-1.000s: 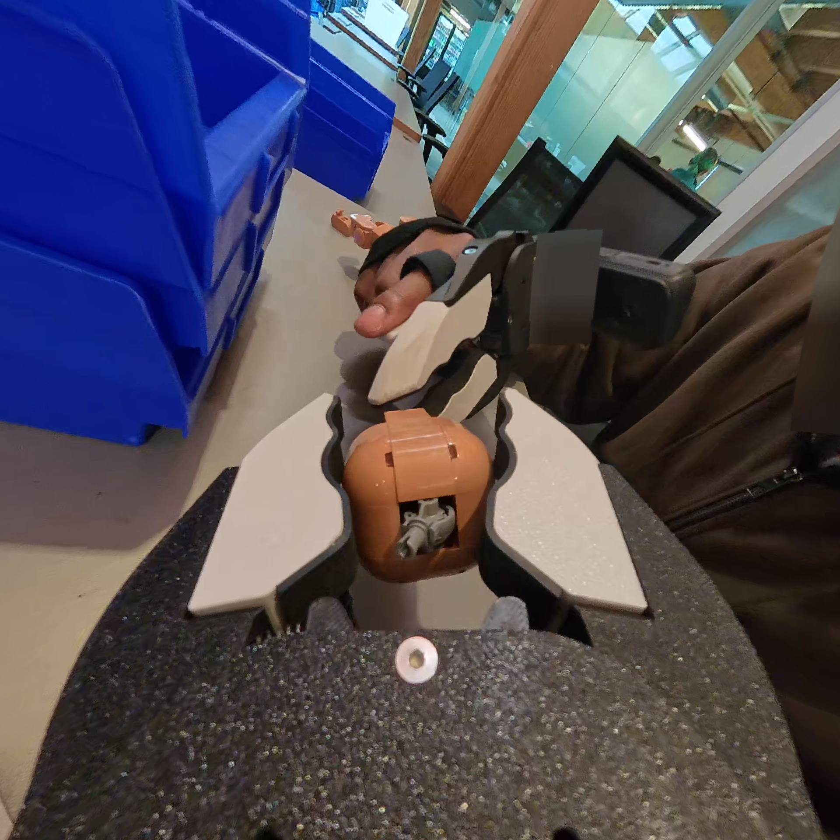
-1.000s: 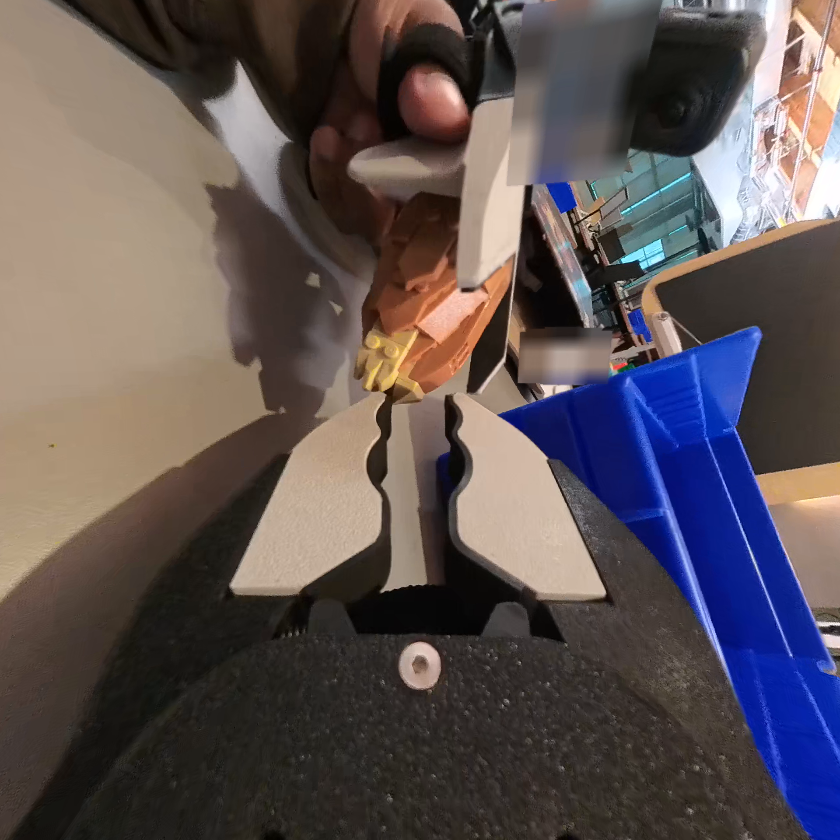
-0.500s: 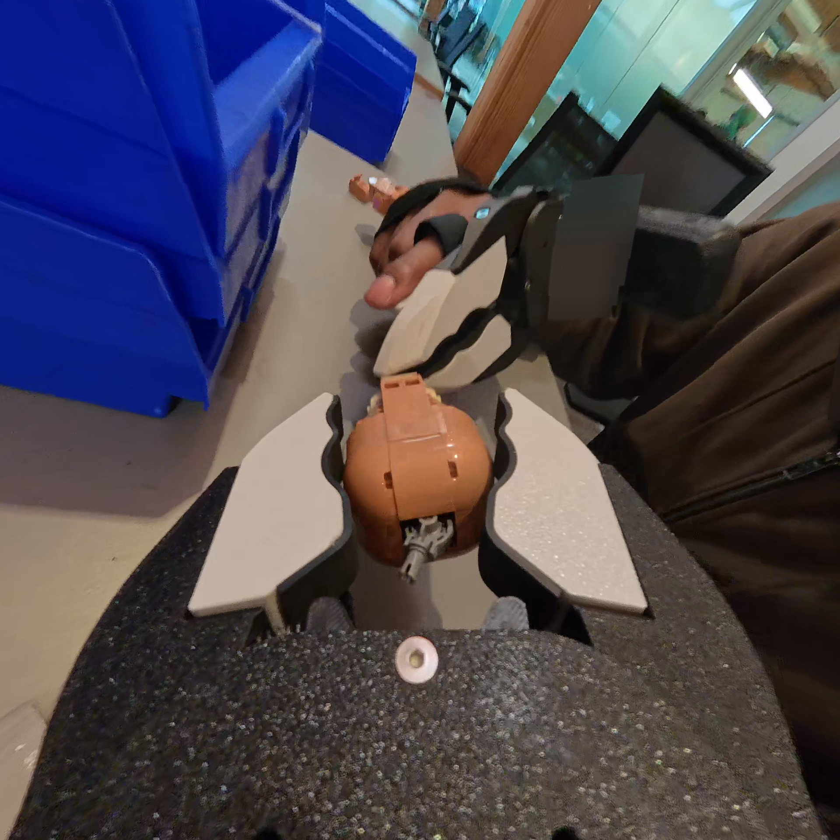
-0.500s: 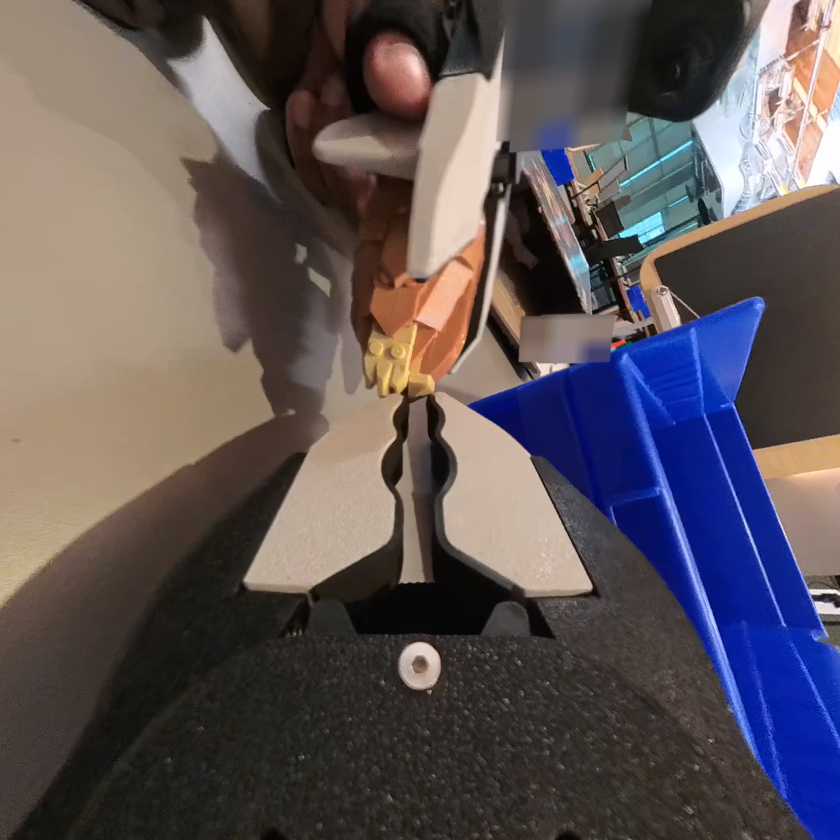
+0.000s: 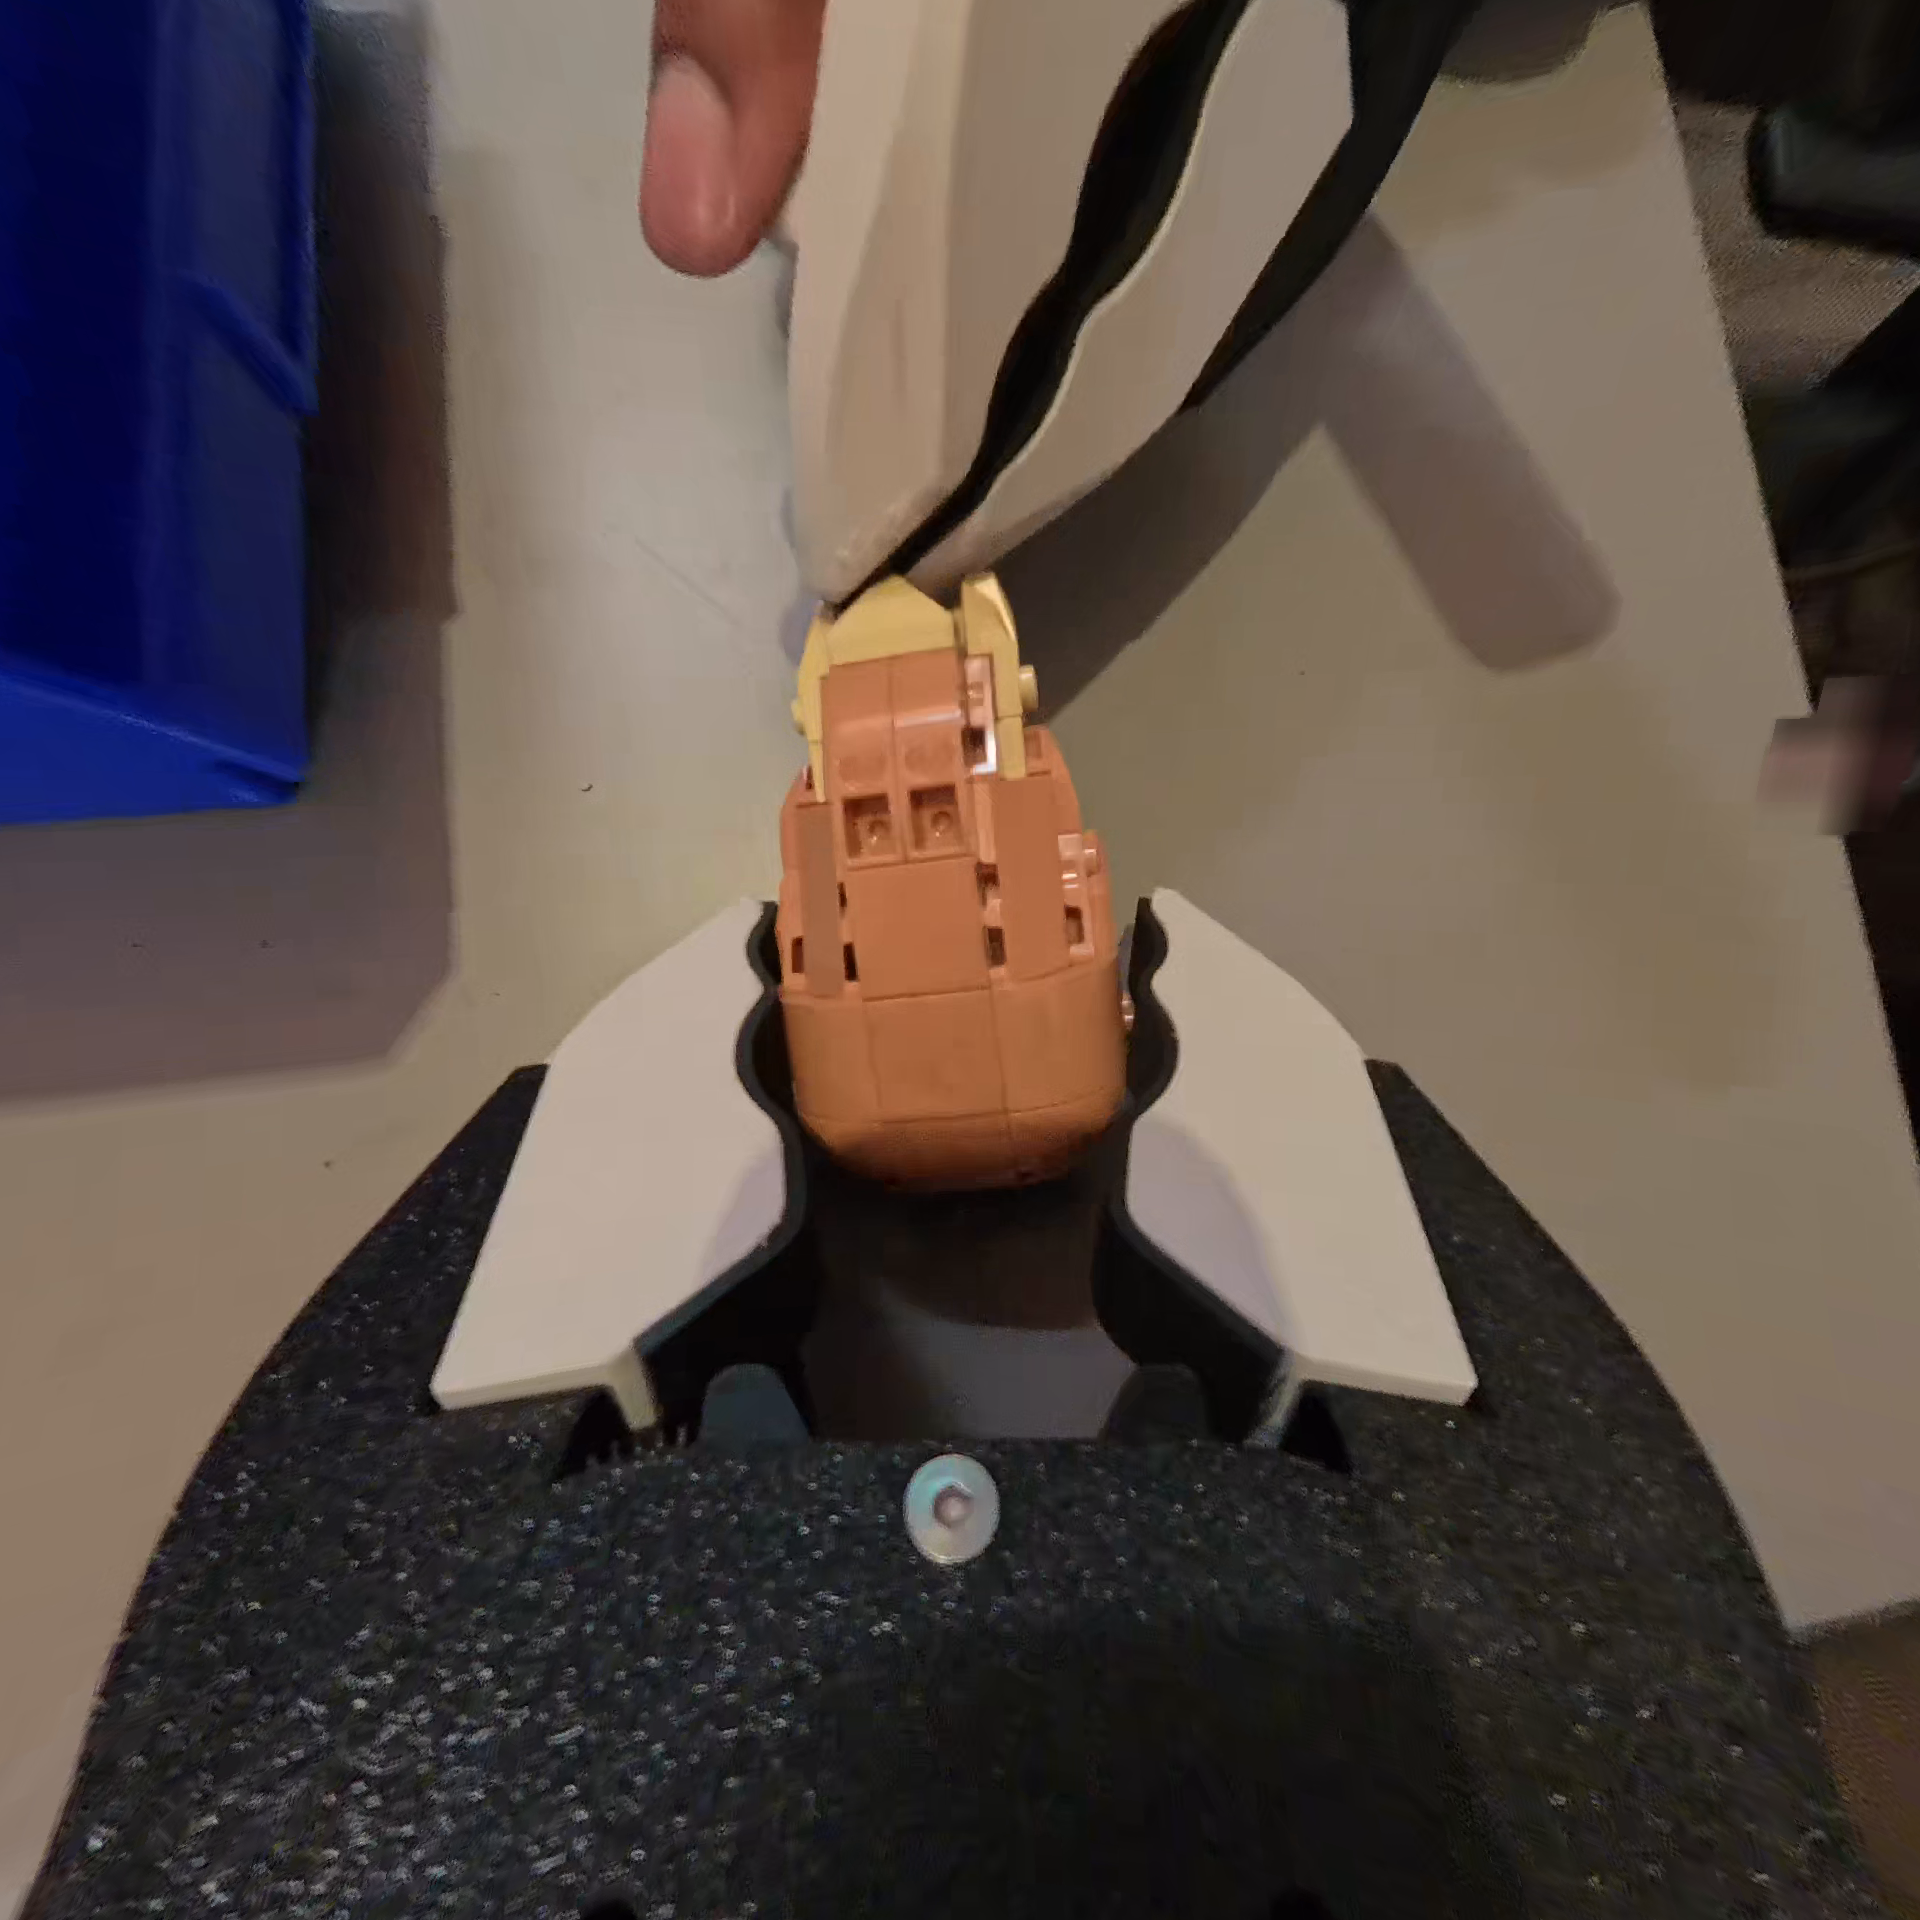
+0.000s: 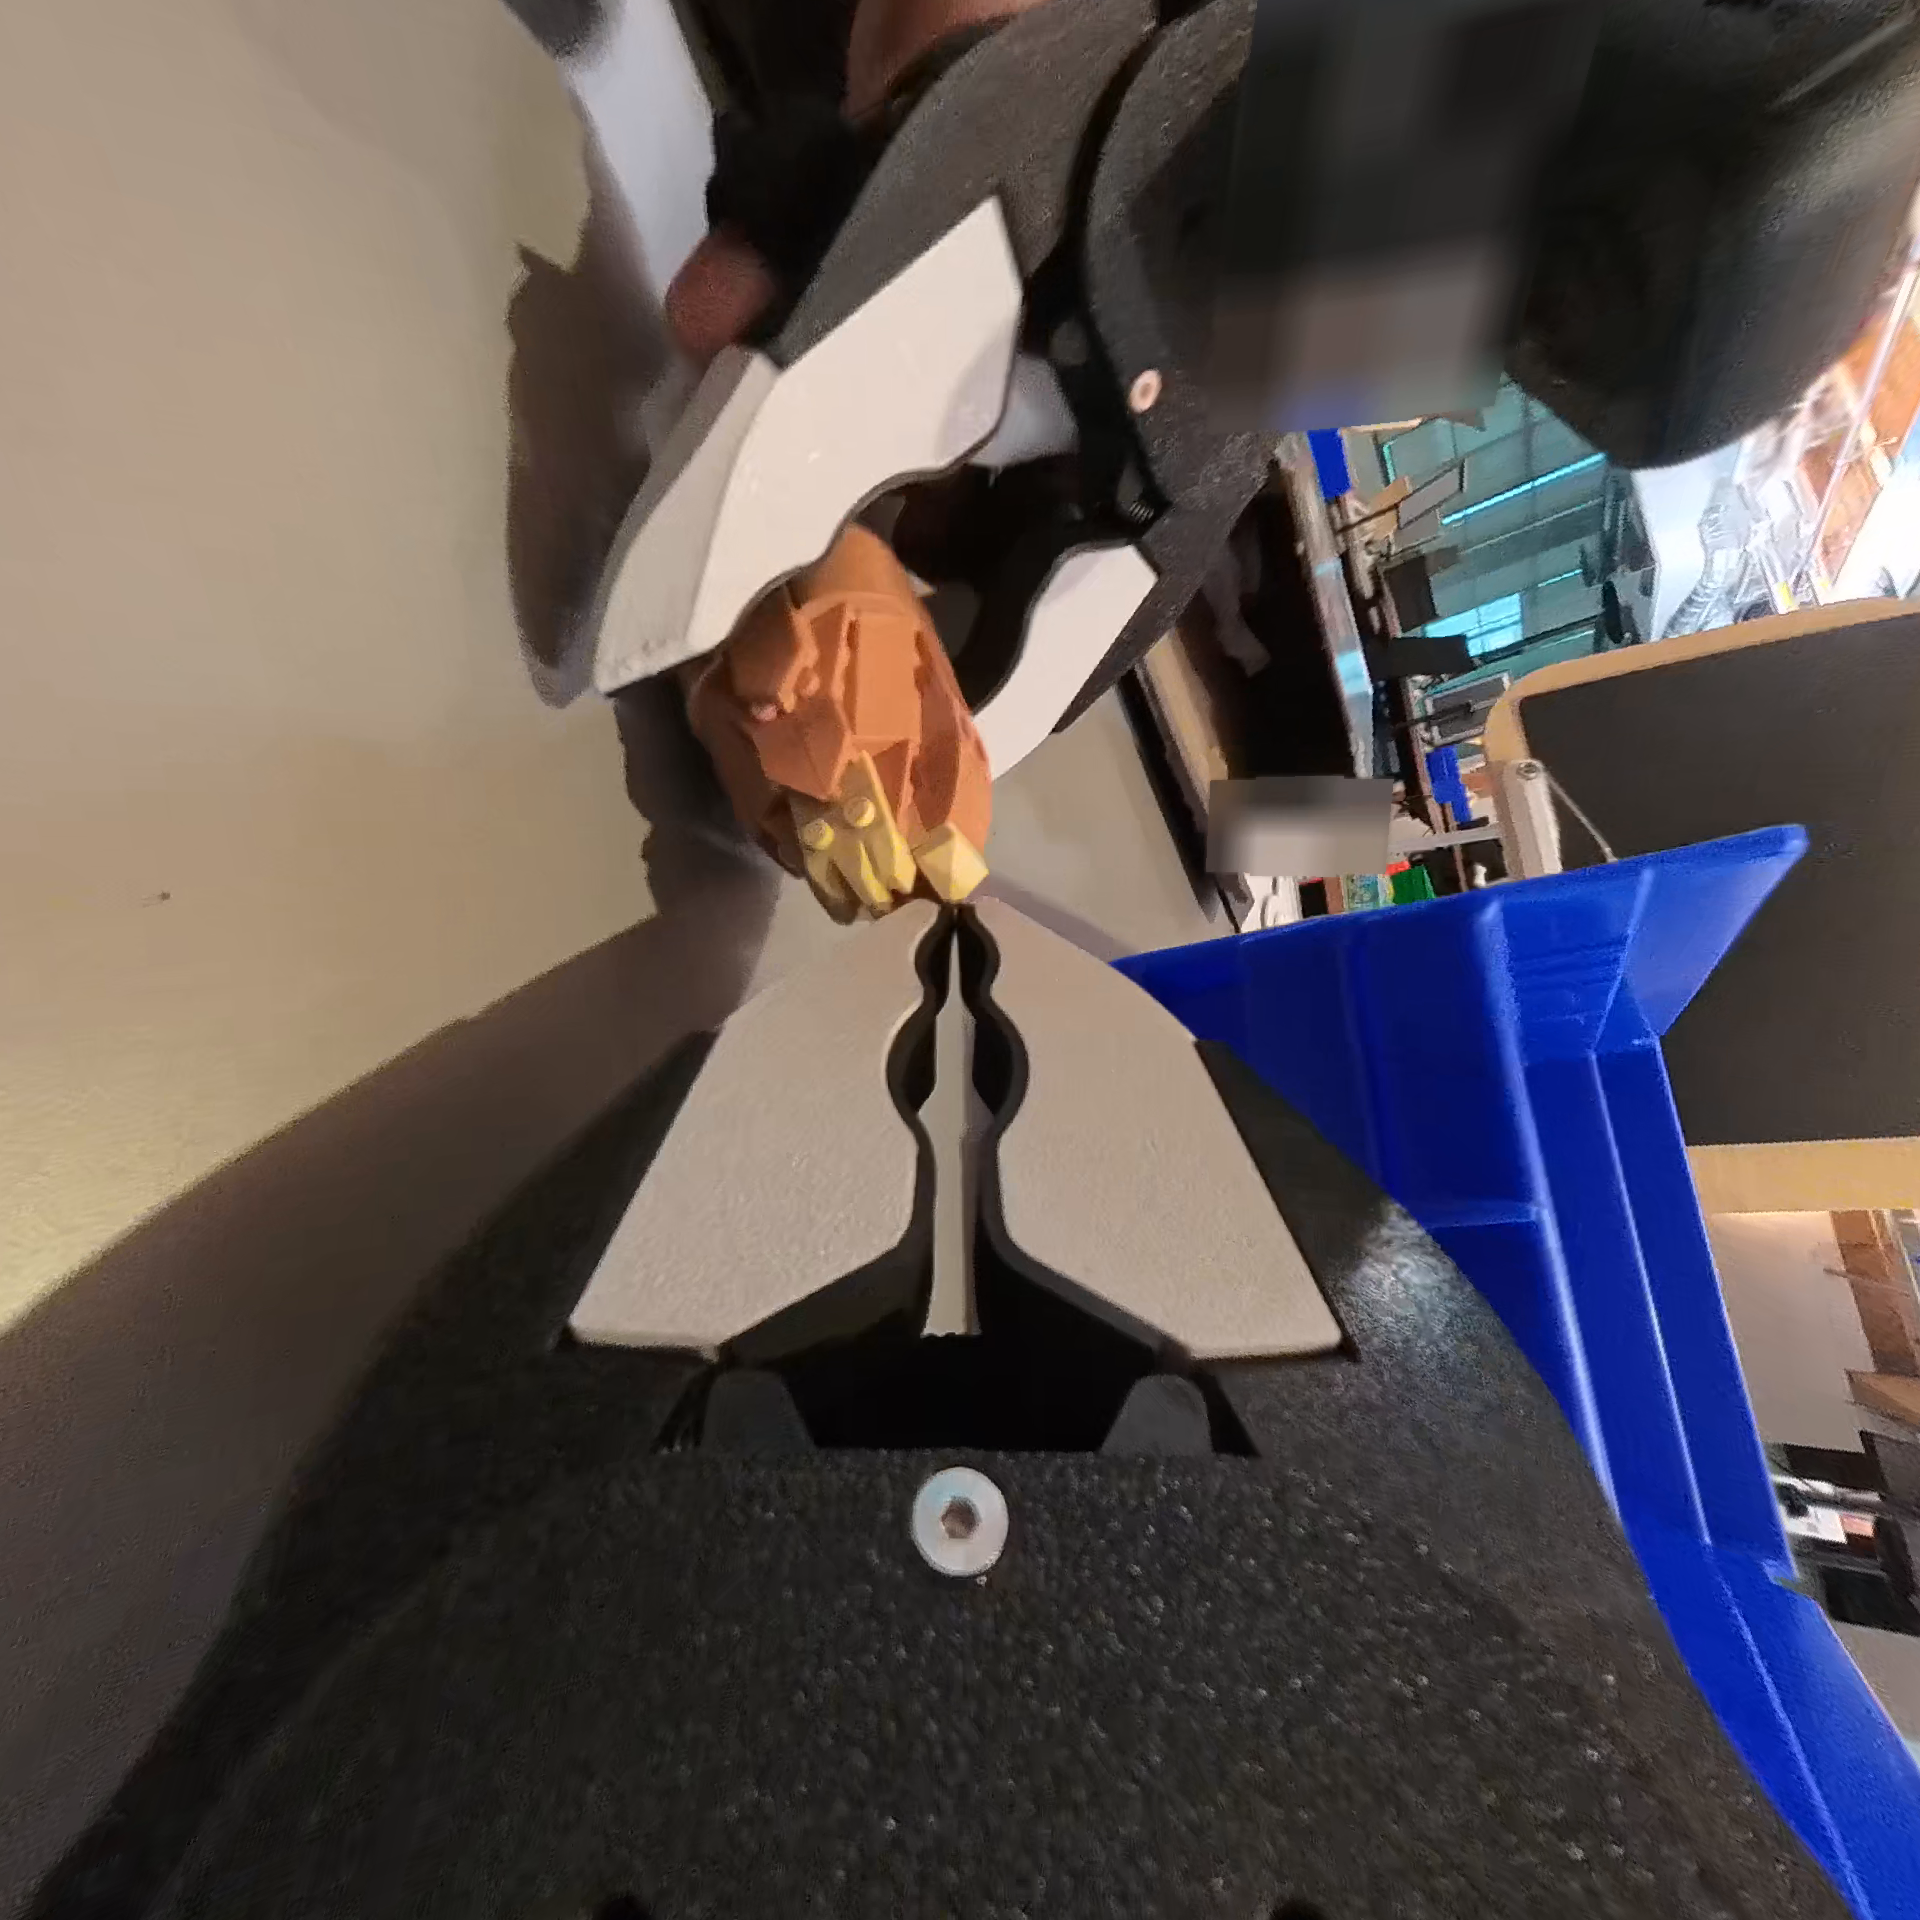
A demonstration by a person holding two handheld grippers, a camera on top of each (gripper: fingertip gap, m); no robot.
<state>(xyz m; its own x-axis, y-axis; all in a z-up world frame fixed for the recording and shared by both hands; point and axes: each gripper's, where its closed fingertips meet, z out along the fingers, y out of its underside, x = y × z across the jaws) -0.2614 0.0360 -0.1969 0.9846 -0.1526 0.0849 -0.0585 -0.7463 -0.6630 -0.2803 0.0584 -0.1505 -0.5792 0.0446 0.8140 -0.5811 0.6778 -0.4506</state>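
Left gripper [image 5: 951,1023] clamps my brown brick model [image 5: 940,987]; right gripper [image 6: 954,920] pinches its yellow tip [image 6: 883,857] above the table [image 5: 312,1091], blue bin [image 5: 145,416] nearby.

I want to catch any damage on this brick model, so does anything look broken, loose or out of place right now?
Nothing looks broken. The orange-brown brick model is held between the fingers of the left hand-held gripper, and the right hand-held gripper is closed at the model's yellow end piece. Whether that piece is seated squarely cannot be told.
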